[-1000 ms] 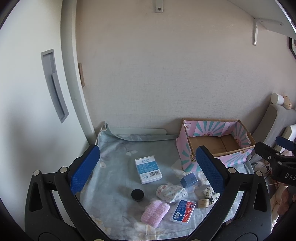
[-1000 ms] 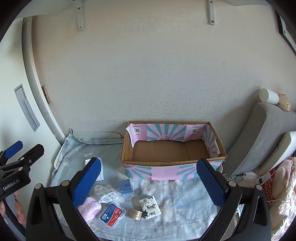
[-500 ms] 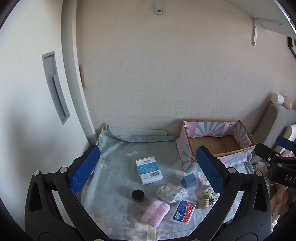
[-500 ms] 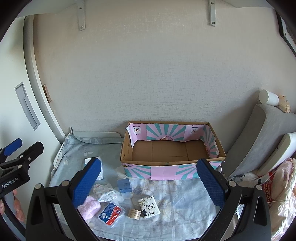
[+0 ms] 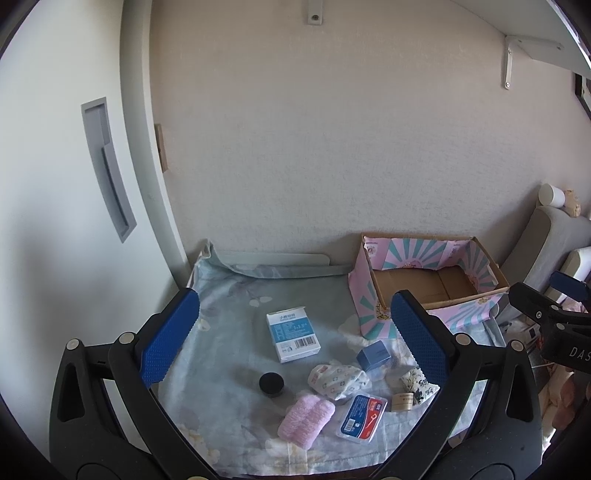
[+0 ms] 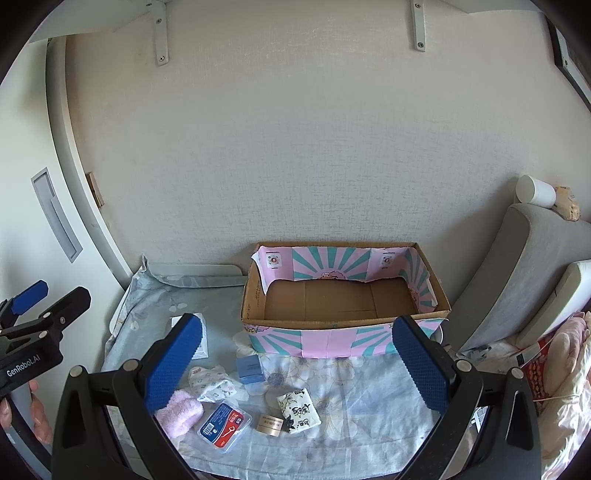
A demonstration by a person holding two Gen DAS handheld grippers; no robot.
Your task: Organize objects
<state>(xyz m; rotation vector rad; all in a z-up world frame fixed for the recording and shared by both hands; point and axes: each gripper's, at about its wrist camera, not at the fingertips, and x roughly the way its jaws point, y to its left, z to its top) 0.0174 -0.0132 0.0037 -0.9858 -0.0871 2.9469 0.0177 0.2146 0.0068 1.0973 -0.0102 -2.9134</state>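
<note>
An empty cardboard box with pink and teal lining (image 6: 343,295) (image 5: 432,280) stands at the back right of a cloth-covered table (image 5: 229,302). In front of it lie a white and blue carton (image 5: 292,331), a black lid (image 5: 271,383), a pink towel roll (image 5: 306,414) (image 6: 179,410), a patterned cloth (image 5: 338,376) (image 6: 212,382), a blue cube (image 5: 373,355) (image 6: 249,367), a red and blue floss case (image 5: 362,412) (image 6: 224,426), a tape roll (image 6: 269,424) and a floral tissue pack (image 6: 298,408). My left gripper (image 5: 291,339) and right gripper (image 6: 297,363) are open, empty and high above the items.
A wall runs behind the table. A white sliding door (image 5: 74,166) is at the left. A grey sofa cushion (image 6: 517,266) and pink bedding (image 6: 561,354) are at the right. Wall shelves on brackets (image 6: 160,33) hang overhead.
Both grippers have drifted slightly, the scene sliding a little in each view. Both stay open and empty. No object has moved.
</note>
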